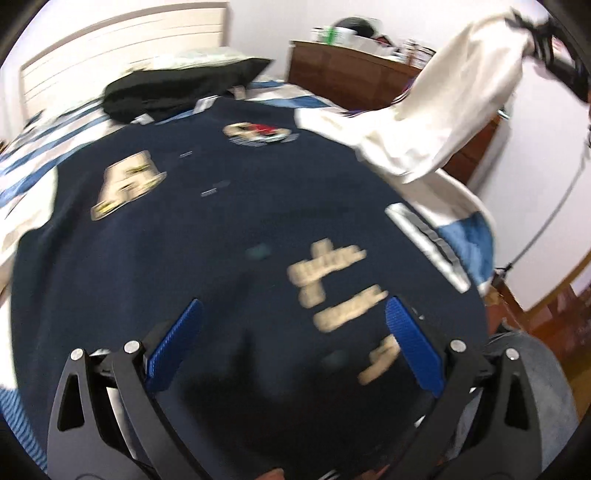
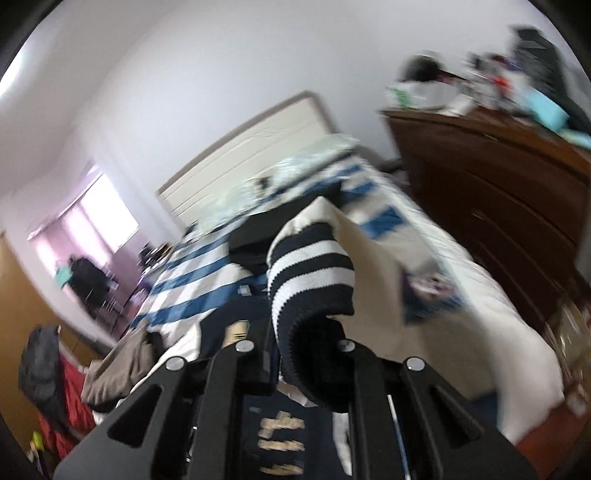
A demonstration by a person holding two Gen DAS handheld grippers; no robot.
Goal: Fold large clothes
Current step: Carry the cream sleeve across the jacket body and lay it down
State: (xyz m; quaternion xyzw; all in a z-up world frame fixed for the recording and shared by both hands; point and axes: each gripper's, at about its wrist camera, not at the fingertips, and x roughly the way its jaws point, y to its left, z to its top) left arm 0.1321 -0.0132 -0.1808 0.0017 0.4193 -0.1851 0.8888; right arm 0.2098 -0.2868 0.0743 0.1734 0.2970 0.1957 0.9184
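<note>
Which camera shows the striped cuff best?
The right wrist camera: the striped cuff sits close up, pinched in the right tool. The left wrist camera shows only the lifted cream sleeve, with its cuff blurred far off.

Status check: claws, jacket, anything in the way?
Right claw shut on cuff, sleeve lifted. Left claw open over jacket. Black bundle beyond the collar.

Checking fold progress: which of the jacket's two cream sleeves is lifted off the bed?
The cream sleeve at the right of the left wrist view: the right tongs hold its striped cuff aloft. The other sleeve lies flat at the left.
</note>
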